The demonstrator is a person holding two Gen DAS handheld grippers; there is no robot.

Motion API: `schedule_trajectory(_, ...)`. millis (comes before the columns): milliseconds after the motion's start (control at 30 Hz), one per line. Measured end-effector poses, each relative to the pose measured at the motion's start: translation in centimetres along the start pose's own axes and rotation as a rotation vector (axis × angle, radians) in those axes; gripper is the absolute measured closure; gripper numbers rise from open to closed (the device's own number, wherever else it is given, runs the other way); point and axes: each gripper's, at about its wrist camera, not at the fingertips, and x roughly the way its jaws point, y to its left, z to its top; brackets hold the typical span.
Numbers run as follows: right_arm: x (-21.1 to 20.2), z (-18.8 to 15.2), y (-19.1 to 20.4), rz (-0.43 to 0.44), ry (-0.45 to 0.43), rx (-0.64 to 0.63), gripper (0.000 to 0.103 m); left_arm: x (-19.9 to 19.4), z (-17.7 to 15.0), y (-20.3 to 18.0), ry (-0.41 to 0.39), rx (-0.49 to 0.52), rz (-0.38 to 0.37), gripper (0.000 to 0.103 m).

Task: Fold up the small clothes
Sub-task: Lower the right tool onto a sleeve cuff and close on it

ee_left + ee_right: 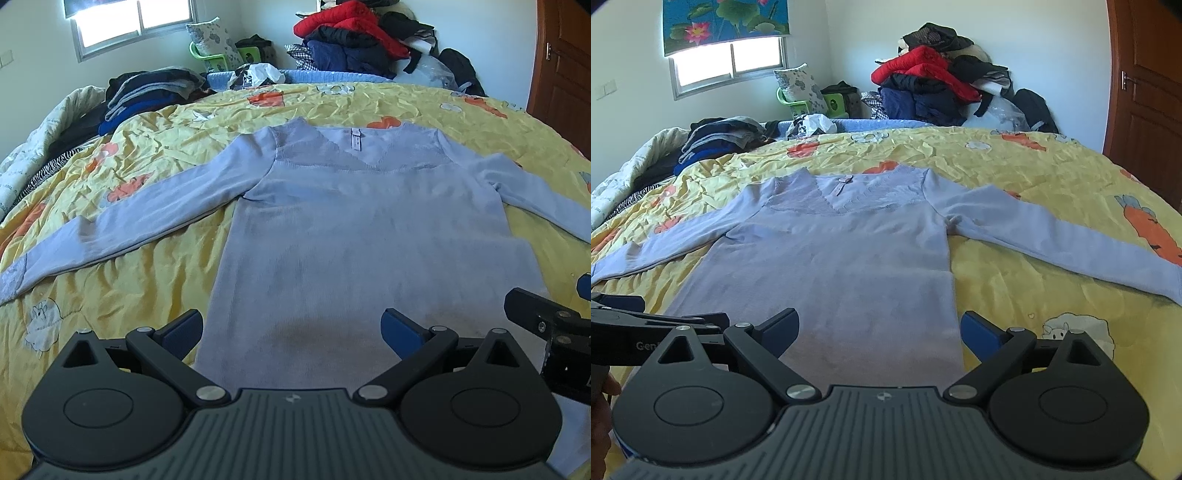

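A light blue long-sleeved top (332, 229) lies flat on the yellow bedspread (155, 155), neck away from me, both sleeves spread out to the sides. It also shows in the right wrist view (842, 258). My left gripper (291, 330) is open and empty, just above the hem near its left side. My right gripper (879, 332) is open and empty, over the hem's right corner. The right gripper's body shows at the right edge of the left wrist view (546, 321). The left gripper's body shows at the left of the right wrist view (646, 328).
A stack of dark folded clothes (147, 92) lies at the bed's far left. A pile of red and dark jackets (354, 40) stands against the far wall. A wooden door (1145, 92) is at the right. A window (136, 22) is at the back left.
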Motion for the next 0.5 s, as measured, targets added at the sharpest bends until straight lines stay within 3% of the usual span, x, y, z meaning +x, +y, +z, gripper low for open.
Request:
schedule_trajectory(367, 0.1, -0.1, -0.8, -0.013, -0.015, 0.016, 0.007, 0.0, 0.0, -0.2, -0.001, 0.001, 0.001, 0.0)
schedule_trajectory(500, 0.2, 0.1, -3.6, -0.031, -0.044, 0.106, 0.008, -0.2, 0.3, -0.4, -0.011, 0.004, -0.004, 0.0)
